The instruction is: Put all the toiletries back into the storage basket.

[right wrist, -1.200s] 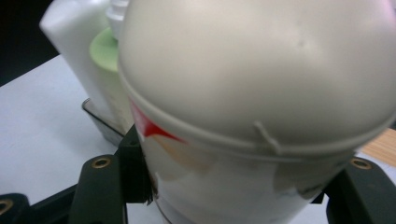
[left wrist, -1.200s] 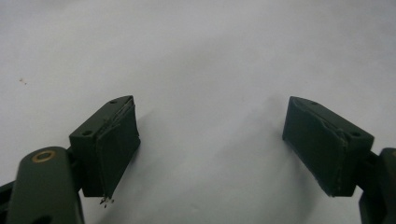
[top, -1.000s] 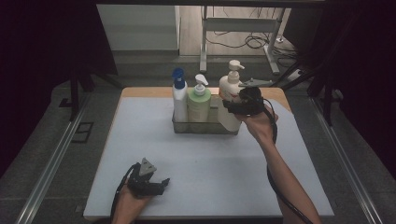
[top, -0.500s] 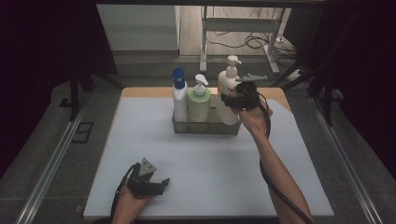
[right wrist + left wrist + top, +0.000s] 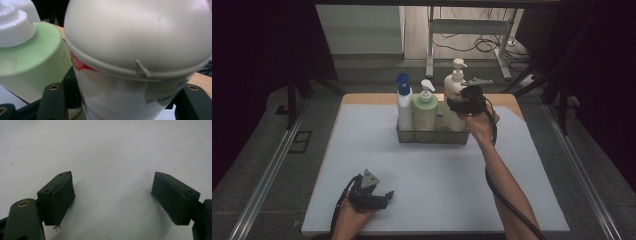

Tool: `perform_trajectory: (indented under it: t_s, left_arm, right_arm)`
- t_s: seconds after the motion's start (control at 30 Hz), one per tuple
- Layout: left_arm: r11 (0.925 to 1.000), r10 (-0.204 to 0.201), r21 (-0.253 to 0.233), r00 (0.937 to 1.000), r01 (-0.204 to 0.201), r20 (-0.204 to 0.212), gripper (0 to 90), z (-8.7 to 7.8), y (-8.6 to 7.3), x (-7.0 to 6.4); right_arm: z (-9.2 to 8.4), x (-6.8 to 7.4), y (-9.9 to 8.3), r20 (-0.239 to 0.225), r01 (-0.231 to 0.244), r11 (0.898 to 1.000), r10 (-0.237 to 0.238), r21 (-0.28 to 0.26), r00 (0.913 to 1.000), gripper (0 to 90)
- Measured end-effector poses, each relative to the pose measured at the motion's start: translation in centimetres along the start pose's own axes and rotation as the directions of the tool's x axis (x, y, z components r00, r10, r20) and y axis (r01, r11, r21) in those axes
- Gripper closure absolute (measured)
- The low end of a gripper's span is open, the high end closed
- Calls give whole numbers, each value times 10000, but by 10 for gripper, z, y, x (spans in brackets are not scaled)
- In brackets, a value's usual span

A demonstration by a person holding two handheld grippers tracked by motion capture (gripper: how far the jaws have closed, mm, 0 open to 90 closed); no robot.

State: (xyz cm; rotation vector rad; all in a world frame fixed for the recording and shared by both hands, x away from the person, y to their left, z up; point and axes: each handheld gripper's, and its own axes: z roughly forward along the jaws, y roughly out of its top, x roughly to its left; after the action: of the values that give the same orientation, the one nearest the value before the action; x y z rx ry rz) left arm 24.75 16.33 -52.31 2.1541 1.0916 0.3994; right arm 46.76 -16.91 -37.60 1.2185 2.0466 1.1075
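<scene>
Right tool [image 5: 464, 100] is clamped round the cream pump bottle [image 5: 454, 102] – jaws half-spread, hugging its body just below the shoulder, the grip that would let it be lifted straight or set down without tipping. The bottle stands upright at the right end of the clear caddy [image 5: 432, 135], beside the green bottle [image 5: 425, 111] and the blue-capped one [image 5: 404, 107]. Left tool [image 5: 371, 196] rests near the counter's [image 5: 362, 150] front edge – jaws wide apart, nothing between them, out of the way

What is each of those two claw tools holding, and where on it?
The right gripper clasps the cream pump bottle around its upper body, just under the shoulder. The left gripper holds nothing; its jaws stand open over the white mat.
</scene>
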Motion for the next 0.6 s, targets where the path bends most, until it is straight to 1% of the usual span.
perform_trajectory:
  t_s: [0.43, 0.6]
  left_arm:
    - [10000, 24, 1, 10000, -24, 6, 178, 0, 0, 0]
    - [10000, 30, 3, 10000, -30, 4, 178, 0, 0, 0]
  right_arm:
    - [5, -2, -16, -58, -83, 9997, 84, 215, 9999, 372]
    - [6, -1, -22, -82, -34, 9994, 37, 340, 10000, 372]
